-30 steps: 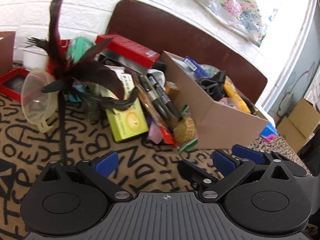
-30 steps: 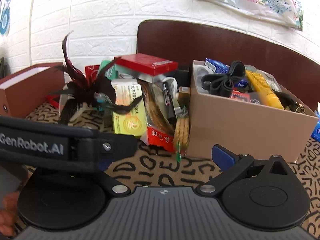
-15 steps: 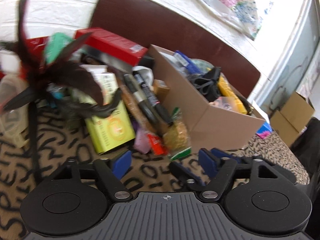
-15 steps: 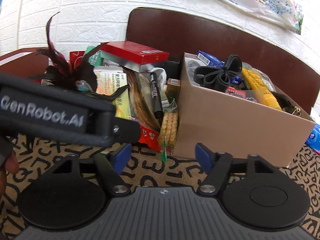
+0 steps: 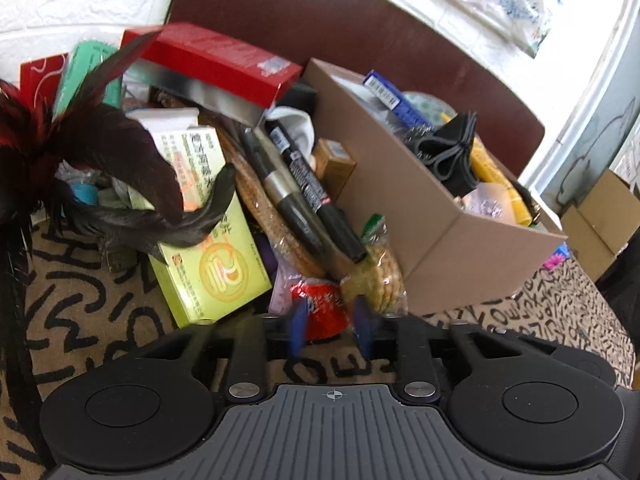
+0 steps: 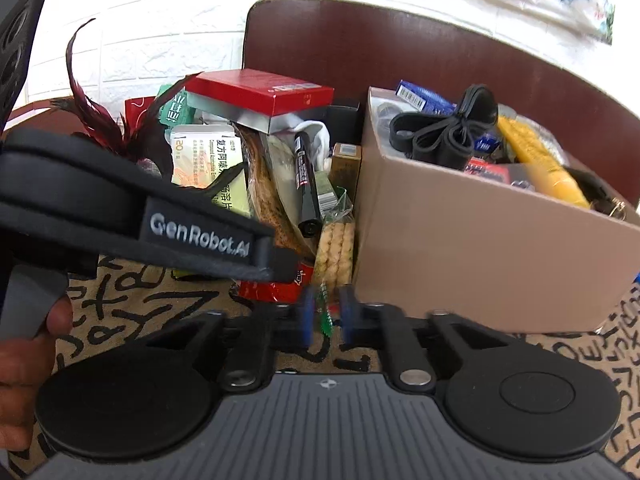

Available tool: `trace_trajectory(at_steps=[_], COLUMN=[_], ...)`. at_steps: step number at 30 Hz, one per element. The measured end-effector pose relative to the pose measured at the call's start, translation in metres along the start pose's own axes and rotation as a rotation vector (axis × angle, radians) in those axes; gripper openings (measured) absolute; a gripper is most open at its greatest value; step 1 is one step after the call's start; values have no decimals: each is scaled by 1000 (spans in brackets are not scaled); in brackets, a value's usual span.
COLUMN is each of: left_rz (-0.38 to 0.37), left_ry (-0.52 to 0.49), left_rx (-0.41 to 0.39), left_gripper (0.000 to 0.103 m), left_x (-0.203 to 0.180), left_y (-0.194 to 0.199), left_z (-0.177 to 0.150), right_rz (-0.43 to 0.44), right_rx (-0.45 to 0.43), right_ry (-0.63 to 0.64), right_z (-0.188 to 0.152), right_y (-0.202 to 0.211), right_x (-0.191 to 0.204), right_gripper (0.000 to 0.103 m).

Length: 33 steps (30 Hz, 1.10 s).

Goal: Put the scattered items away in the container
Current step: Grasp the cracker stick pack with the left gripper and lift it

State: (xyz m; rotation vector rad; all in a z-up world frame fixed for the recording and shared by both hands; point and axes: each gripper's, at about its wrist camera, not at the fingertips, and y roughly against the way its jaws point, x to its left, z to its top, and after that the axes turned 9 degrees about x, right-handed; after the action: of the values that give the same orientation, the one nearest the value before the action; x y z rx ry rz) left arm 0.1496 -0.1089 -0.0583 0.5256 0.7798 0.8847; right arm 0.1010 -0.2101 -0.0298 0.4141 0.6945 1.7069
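Note:
A brown cardboard box (image 5: 472, 248) (image 6: 480, 248) holds several items. A heap of scattered things lies at its left side. In the heap, a red snack packet (image 5: 324, 312) sits between the half-closed jaws of my left gripper (image 5: 330, 330); contact is unclear. A clear pack of round crackers (image 5: 376, 276) (image 6: 334, 254) leans on the box. Its green end (image 6: 326, 316) lies between the narrow jaws of my right gripper (image 6: 325, 318). Black markers (image 5: 316, 196) lie on the heap.
A yellow-green box (image 5: 208, 264), a red box (image 5: 216, 60), a dark feather duster (image 5: 120, 152) and a dark brown chair back (image 5: 360, 28) surround the heap. The left gripper's body (image 6: 132, 208) crosses the right wrist view. The tablecloth (image 5: 100, 320) bears black letters.
Both grippers have moved in toward the heap and their jaws have narrowed from wide open. The left now brackets the red packet, the right the cracker pack's end.

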Motion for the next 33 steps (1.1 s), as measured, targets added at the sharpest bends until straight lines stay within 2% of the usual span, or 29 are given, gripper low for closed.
trace_trajectory(at_steps=[5,11,13,15,18,20,22,24,25,27,29,33], left_rz=[-27,-66,-81,-89,-66,-55,-66,-57,-54,-58,-59,-34], left_ry=[16,56,48,33,4,-6,-19,-40,-47,-50,-54,-59], left_rx=[-5,-40,-51,-56,-56,-36,-9,7,13,31,47,68], left_gripper=[28,37,47,66,78,78,77,74,71,60,55,53], left_x=[1,2,0,-5,-12,-16,-18,-22,-23,-25,-27,-26], left_y=[6,25,33,37,35,28,20,12,8,1,-6,-19], left_z=[-6,-6,-7,-9,-9,-7,-4,-1,0,4,7,9], right_rz=[15,40,54,69,75,56,46,20,3,-8,-5,7], right_rx=[-8,-11,-13,-10,-7,-8,-4,-4,-6,-14,-6,5], right_ry=[4,21,35,54,72,71,59,55,54,50,46,49], right_z=[-3,-5,-7,-10,-15,-18,-18,-18,-19,-20,-20,-16], right_y=[6,14,20,25,28,27,26,25,24,24,20,9], right_x=[2,7,11,15,20,21,20,19,18,16,14,12], right_gripper=[4,1,0,0,1,1,9,41,47,50,50,50])
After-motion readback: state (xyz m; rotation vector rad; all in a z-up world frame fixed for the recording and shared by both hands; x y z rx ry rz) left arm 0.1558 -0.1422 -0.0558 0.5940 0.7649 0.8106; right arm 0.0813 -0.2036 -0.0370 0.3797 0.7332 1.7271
